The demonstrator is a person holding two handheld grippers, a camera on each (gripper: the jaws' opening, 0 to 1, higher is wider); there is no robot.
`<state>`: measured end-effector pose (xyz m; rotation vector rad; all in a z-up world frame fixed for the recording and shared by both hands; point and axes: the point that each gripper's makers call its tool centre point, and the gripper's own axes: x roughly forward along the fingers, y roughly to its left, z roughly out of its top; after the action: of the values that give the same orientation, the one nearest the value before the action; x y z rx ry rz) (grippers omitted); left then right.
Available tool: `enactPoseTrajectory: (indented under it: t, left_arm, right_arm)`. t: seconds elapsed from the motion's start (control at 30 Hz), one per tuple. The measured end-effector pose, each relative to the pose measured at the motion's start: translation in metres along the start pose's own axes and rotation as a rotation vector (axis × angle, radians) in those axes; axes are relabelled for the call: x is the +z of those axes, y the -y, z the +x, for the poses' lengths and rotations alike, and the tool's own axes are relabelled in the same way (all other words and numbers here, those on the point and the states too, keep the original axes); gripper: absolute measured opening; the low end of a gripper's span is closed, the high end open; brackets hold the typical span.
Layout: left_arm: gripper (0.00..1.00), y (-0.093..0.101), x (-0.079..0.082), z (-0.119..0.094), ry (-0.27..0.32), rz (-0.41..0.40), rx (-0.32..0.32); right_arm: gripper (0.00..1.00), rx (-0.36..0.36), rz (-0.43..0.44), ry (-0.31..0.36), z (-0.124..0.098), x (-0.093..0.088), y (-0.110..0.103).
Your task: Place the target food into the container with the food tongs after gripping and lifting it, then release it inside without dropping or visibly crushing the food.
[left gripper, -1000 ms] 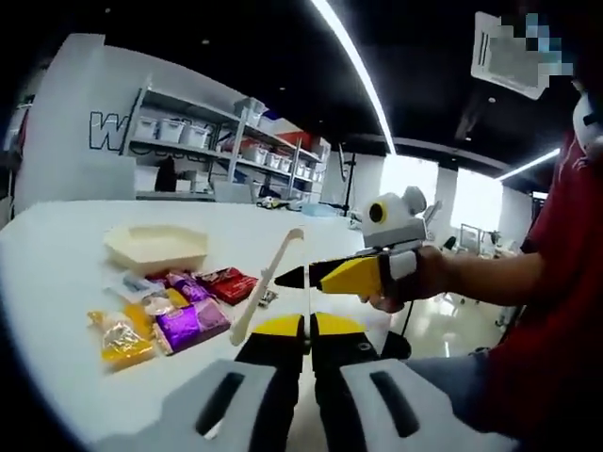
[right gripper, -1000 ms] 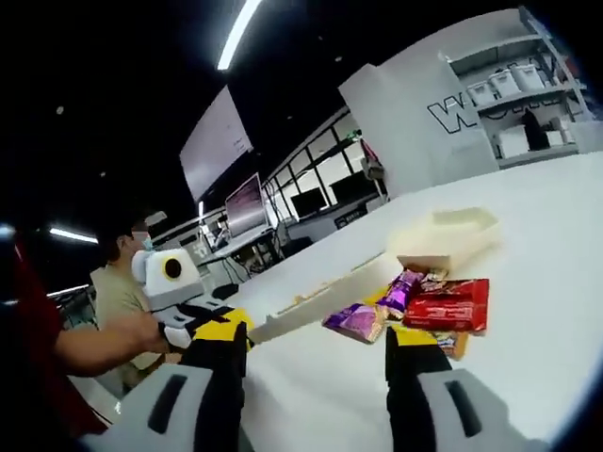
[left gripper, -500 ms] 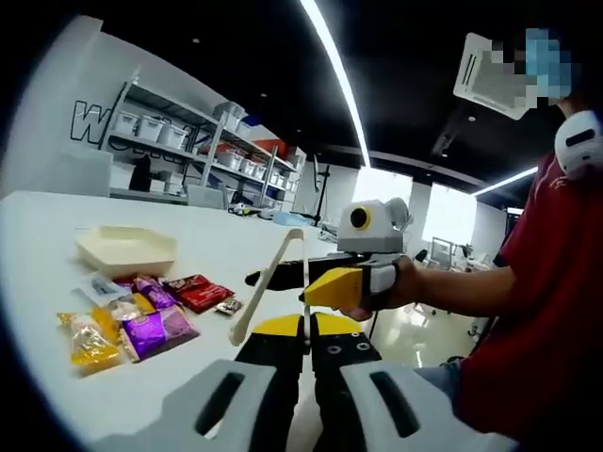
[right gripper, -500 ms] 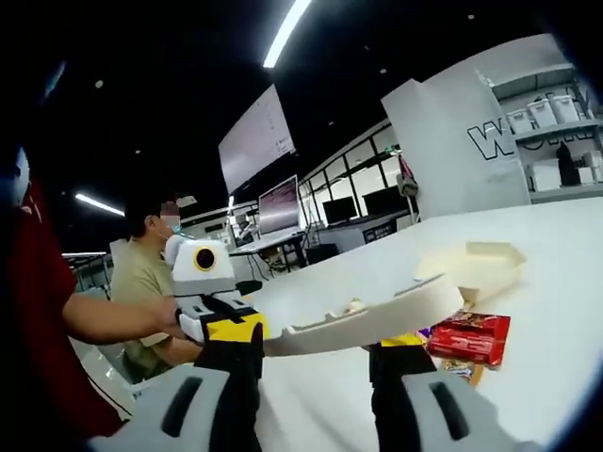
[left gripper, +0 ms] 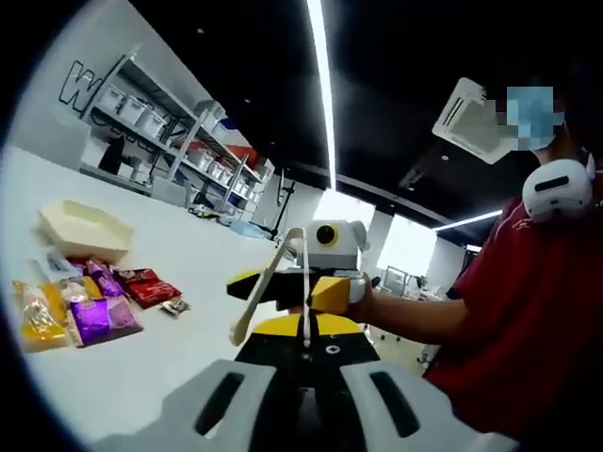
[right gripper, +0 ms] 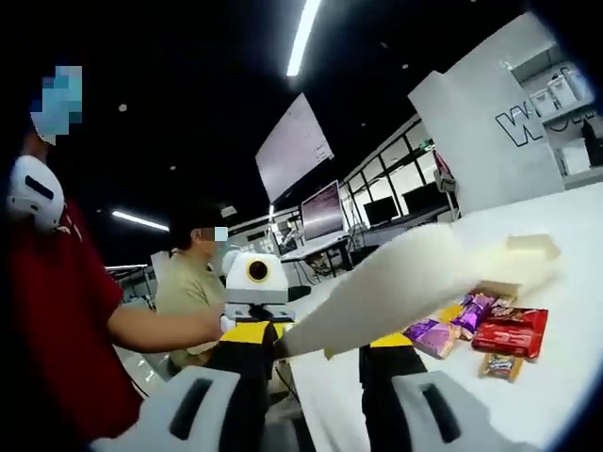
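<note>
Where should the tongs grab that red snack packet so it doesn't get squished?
Probably across the short width of the red snack packet, near its middle, coming down from above. It lies flat on the white table at the edge of the snack pile, with bare table on its open side, so one tong arm fits there. A flat, soft packet needs only a light squeeze.

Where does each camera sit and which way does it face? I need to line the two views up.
Left gripper view: rides the left gripper, shut on the tongs; faces the right gripper, the table and a red-sleeved arm.
Right gripper view: rides the right gripper, open, facing the left gripper across the tongs.
Shared: tongs, snack packets, cream container.
</note>
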<state>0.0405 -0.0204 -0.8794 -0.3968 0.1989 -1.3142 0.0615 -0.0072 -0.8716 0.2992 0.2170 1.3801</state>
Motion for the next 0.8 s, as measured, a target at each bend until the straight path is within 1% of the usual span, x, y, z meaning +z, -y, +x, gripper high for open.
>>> enactPoseTrajectory:
  t: [0.13,0.17,0.2,0.33,0.47,0.6,0.67,0.73,0.8]
  left_arm:
    - [0.01,0.007,0.003,0.002,0.008,-0.017,-0.031]
    - [0.01,0.011,0.004,0.003,0.009,-0.033,-0.047]
    - [0.01,0.012,0.004,0.003,0.009,-0.031,-0.055]
    - [0.01,0.017,0.007,0.006,0.016,-0.019,-0.07]
    - [0.01,0.018,0.01,0.005,0.038,-0.066,-0.088]
    - [0.01,0.021,0.012,0.003,0.045,-0.084,-0.105]
    - [0.01,0.024,0.009,0.003,0.023,-0.099,-0.116]
    - [0.01,0.025,0.004,0.003,-0.014,-0.05,-0.11]
    - [0.01,0.027,0.001,0.003,-0.035,-0.051,-0.111]
  right_arm:
    - [0.3,0.029,0.013,0.011,0.0,0.005,-0.008]
    - [0.29,0.039,0.02,0.012,0.0,0.005,-0.011]
    - [0.29,0.054,0.028,0.015,0.0,0.007,-0.015]
    - [0.29,0.065,0.027,0.035,0.002,0.012,-0.019]
    - [0.29,0.077,0.039,0.051,0.002,0.015,-0.021]
    - [0.29,0.09,0.042,0.051,0.004,0.016,-0.025]
    - [0.29,0.102,0.052,0.033,0.005,0.013,-0.028]
    - [0.3,0.1,0.042,0.0,0.007,0.008,-0.029]
    - [0.3,0.103,0.038,-0.022,0.008,0.004,-0.032]
